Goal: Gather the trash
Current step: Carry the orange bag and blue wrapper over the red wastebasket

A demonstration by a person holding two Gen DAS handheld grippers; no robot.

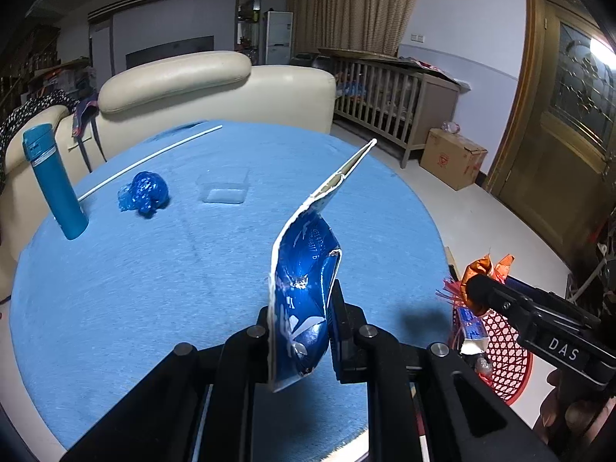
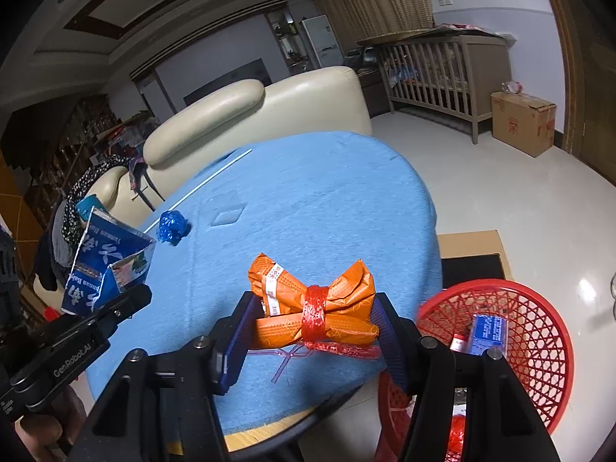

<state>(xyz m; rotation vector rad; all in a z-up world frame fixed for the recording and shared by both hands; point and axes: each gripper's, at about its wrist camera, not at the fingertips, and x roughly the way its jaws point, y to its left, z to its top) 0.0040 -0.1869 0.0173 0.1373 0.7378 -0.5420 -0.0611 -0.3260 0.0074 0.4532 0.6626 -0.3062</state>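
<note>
My left gripper (image 1: 298, 327) is shut on a flattened blue packet (image 1: 304, 281) and holds it upright above the blue table (image 1: 154, 288); the packet also shows in the right wrist view (image 2: 104, 265). My right gripper (image 2: 312, 319) is shut on an orange wrapper bundle (image 2: 312, 288) tied with red plastic, above the table's right edge; it also shows in the left wrist view (image 1: 479, 269). A red mesh basket (image 2: 539, 327) with some trash stands on the floor to the right. A crumpled blue bag (image 1: 144, 192) lies on the table's far left.
A teal bottle (image 1: 54, 181) stands at the table's left edge. A white stick (image 1: 150, 159) and a clear plastic box (image 1: 225, 186) lie at the far side. A cream sofa (image 1: 215, 88) is behind the table. A cardboard box (image 1: 452, 158) sits on the floor.
</note>
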